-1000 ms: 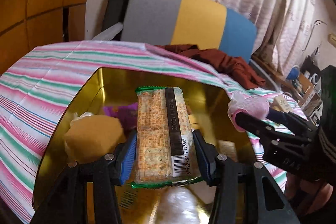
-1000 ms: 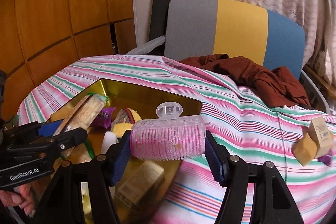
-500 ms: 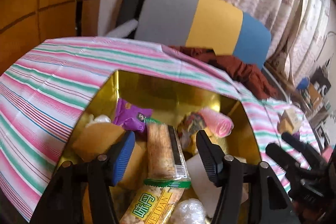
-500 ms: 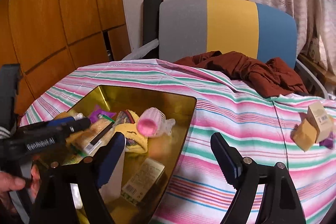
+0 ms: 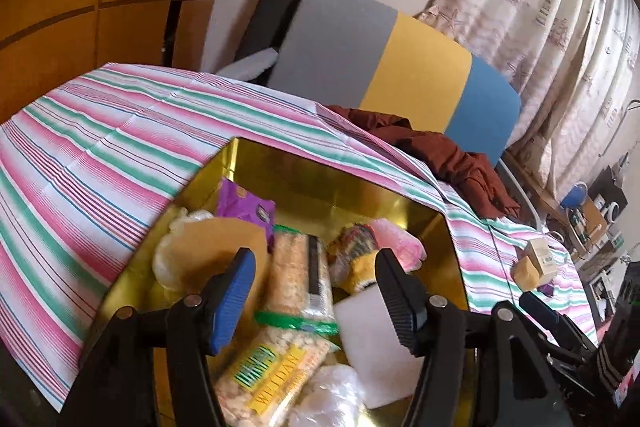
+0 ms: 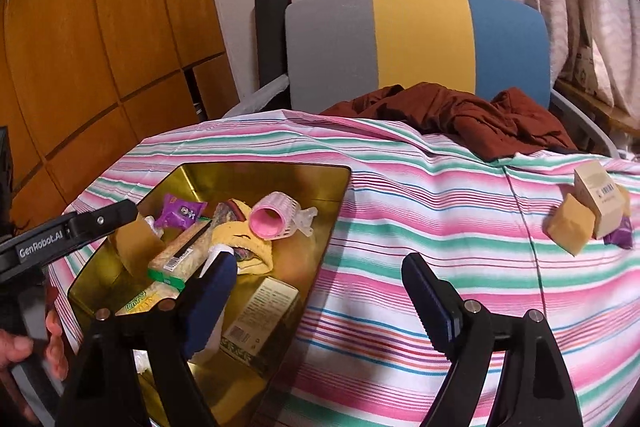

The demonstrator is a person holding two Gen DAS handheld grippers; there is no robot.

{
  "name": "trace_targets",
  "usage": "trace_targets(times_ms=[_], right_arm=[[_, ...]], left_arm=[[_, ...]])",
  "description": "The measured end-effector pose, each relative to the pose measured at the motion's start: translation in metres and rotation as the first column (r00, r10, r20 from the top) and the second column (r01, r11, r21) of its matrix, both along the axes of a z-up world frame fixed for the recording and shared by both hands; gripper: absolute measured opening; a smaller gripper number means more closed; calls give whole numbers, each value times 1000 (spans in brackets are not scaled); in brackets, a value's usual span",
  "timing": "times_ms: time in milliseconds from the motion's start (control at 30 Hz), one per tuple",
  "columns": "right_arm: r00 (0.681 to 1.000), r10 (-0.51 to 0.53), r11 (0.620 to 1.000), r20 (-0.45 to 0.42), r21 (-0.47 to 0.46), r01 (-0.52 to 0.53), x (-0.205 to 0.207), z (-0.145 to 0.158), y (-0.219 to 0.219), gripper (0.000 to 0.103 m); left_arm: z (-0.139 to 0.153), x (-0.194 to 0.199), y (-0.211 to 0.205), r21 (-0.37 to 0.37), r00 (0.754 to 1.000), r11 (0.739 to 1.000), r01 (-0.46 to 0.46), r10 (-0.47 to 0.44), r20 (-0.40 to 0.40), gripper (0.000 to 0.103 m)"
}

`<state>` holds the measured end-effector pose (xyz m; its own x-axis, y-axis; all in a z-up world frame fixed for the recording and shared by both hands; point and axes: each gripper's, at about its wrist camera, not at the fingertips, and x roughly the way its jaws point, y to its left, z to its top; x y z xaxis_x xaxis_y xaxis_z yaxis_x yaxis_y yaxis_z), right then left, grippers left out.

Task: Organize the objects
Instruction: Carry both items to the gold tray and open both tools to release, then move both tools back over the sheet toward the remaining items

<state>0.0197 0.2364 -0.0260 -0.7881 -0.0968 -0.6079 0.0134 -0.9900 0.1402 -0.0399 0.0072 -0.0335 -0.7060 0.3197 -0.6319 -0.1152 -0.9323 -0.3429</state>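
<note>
Left gripper [image 5: 312, 291] opening, cracker pack [image 5: 298, 279] lying loose below; right gripper [image 6: 316, 291] open, empty. Risk judged: snagging gold tin [image 6: 338, 211] rim beside right gripper.

One gold tin [image 6: 344, 187] – one pink roller [image 6: 276, 221], two cracker packs [image 5: 298, 275] – two cartons [image 6: 600, 199].

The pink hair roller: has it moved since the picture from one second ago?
Yes. The pink hair roller was between the right tongs, above the gold tin's edge; it now lies inside the tin, and the tongs are empty.
</note>
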Motion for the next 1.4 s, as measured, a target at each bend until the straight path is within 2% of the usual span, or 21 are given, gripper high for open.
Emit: trace_targets(times_ms=[167,233,367,767,1000,1200,1400], right_arm=[[999,-31,999,10,-21,31,5,-2,12,85],[999,-45,999,16,-29,45,6,-3,16,86],[997,-67,997,23,-40,68,11,-5,26,86],[986,-154,986,70,-49,157,28,-21,71,86],[964,-251,965,89,-53,256,44,-31,117,86],[931,-349,928,108,-95,359,58,-42,162,87],[897,-433,895,91,-72,440,71,-45,204,88]], left_arm=[[-2,6,15,76,994,992,101,-104,30,63],[-3,9,23,84,990,988,133,-137,35,63],[-2,17,46,41,979,979,202,-203,33,63],[-2,37,99,-23,940,941,338,-336,64,63],[-1,49,135,-71,899,896,438,-433,70,64],[-3,58,167,-109,857,850,515,-508,86,64],[-9,62,196,-135,820,809,572,-561,115,64]])
